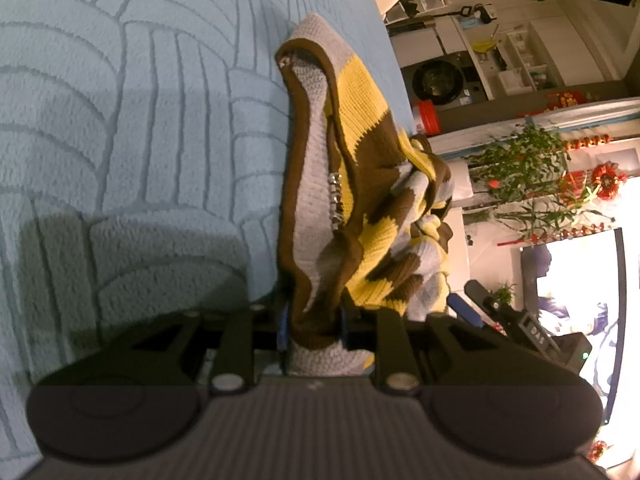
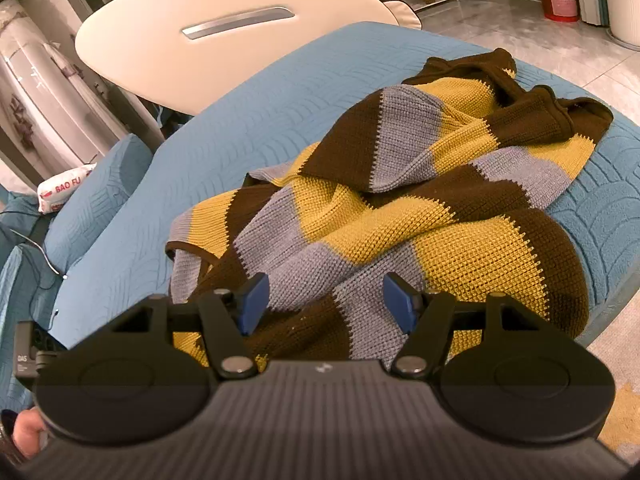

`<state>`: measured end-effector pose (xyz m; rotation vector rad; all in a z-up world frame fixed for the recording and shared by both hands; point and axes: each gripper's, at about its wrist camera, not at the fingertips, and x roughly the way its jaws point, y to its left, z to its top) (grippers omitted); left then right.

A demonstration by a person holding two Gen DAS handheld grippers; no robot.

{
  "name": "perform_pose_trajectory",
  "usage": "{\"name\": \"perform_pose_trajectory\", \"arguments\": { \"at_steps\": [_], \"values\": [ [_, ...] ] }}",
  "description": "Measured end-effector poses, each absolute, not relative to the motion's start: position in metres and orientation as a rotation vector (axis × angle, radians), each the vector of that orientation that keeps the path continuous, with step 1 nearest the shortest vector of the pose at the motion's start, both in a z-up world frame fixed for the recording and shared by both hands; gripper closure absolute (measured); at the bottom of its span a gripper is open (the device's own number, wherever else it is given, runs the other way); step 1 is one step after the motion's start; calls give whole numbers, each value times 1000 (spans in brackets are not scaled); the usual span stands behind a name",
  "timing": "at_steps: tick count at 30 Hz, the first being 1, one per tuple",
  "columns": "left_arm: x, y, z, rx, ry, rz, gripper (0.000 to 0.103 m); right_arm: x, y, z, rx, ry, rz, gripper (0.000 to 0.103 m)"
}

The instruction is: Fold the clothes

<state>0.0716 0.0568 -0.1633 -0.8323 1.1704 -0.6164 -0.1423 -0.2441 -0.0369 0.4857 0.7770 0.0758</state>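
Nearest you, your left gripper has the sweater bunched between its fingers, a brown-edged hem with grey knit poking out behind them. The gap is narrow, and the pads appear to press the cloth, so I judge it gripped. From there the sweater hangs in a rumpled fold down over the edge of the blue quilted cover.

Your right gripper hovers just above the sweater with its fingers wide apart and nothing between them; the knit lies below them, and I can't tell whether they touch it.

Farther out, the rest of the sweater sprawls in a crumpled heap on the cover, a sleeve twisted across the body and brown cuffs bunched at the far side. Beyond it stands a white table.

So the folding hasn't really started, by my reading: nothing is spread flat, no neat fold shows. You've got one edge in hand; spreading, smoothing and every fold are still ahead.
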Motion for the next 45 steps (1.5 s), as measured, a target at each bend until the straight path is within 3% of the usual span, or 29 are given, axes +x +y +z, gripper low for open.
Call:
{"name": "perform_pose_trajectory", "arguments": {
  "at_steps": [45],
  "values": [
    [62,46,-162,-848,1167,-618,71,-142,-245,-38,503,777,78,36]
  ]
}}
